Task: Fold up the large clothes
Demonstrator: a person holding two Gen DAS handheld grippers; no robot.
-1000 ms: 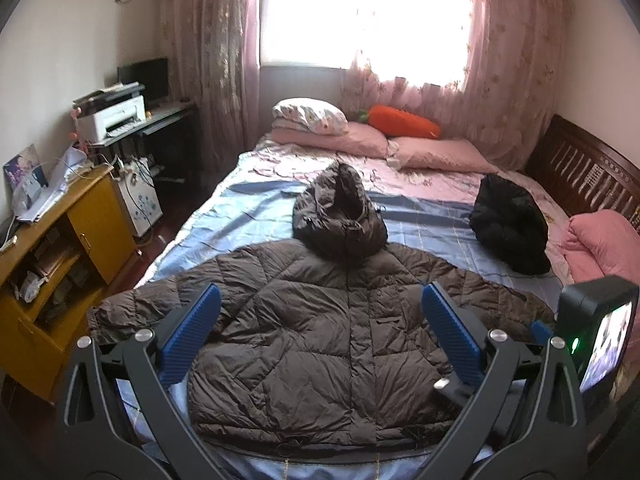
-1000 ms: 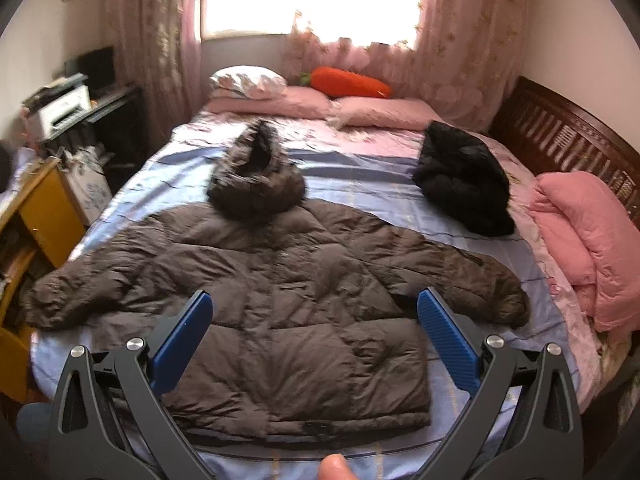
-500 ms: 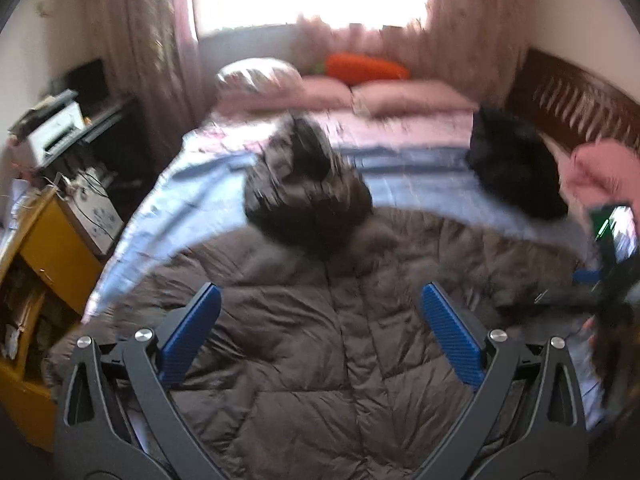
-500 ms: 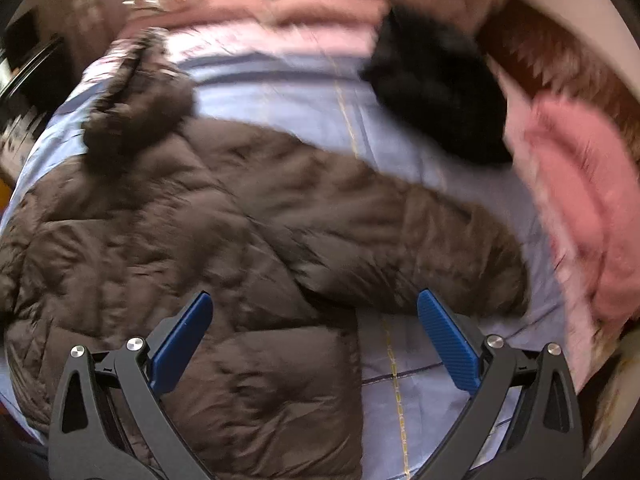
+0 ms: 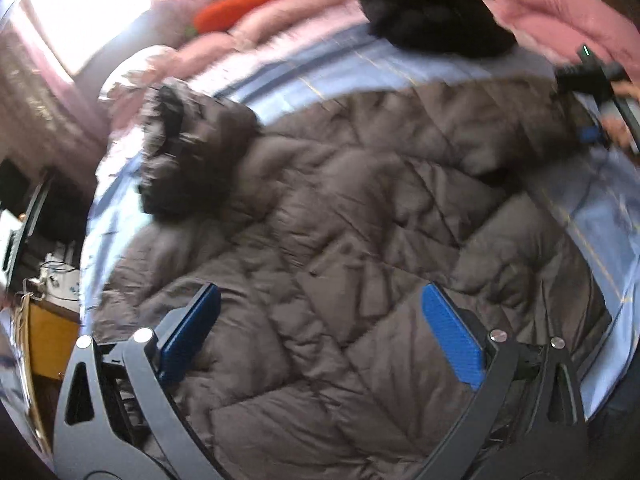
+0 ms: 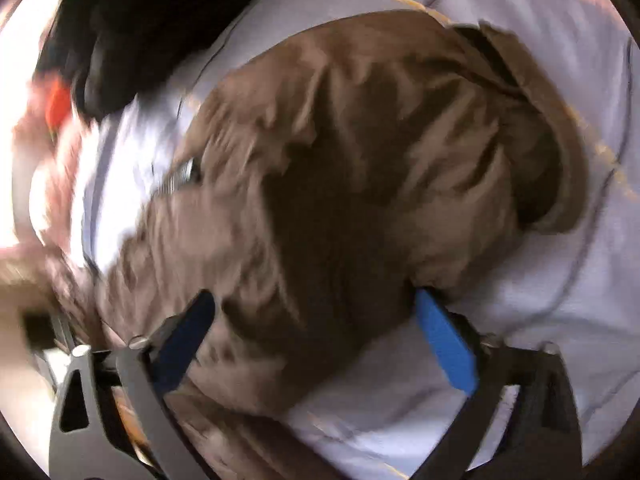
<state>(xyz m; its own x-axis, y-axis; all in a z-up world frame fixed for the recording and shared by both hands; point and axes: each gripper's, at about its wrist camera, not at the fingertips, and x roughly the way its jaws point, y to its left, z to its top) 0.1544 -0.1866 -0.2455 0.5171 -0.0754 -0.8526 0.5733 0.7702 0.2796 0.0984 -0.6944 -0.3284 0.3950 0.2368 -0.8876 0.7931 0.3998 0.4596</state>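
A: Bedroom, bright window at 11 o'clock in the left wrist view; bed (image 5: 592, 224) covered with a pale blue sheet. Brown quilted jacket (image 5: 352, 240) lies flat on it, hood (image 5: 188, 152) toward 10 o'clock, sleeve (image 6: 360, 152) running out toward 2 o'clock.

B: Jaw state?

A: Left gripper (image 5: 320, 336) spread wide, hovering over the jacket body, nothing between the blue pads. Right gripper (image 6: 316, 340) also spread, straddling the sleeve near the cuff at 1 o'clock; fabric sits between the pads but is not pinched. Both views motion-blurred, so contact is hard to judge.

B: Risks from here?

A: Judgement only. Shell looks slick, and the fill is puffy; if the pads close on the outer layer alone, the sleeve could slide out when lifted. A grab too deep might catch the sheet as well and drag it along. The padding is springy, so a folded sleeve may well spring open again.

B: Other items?

A: Black garment (image 5: 432, 12) at 1 o'clock, well apart from the jacket. Pink bedding (image 5: 568, 12) beside it, orange plush (image 5: 236, 4) at 11 o'clock by the pillows. A wide sweep could brush the black garment.

B: Texture notes?

A: Diamond stitching, soft ridges, matte sheen; hood rim looks furry and dark. Cuff opening is a dark oval.
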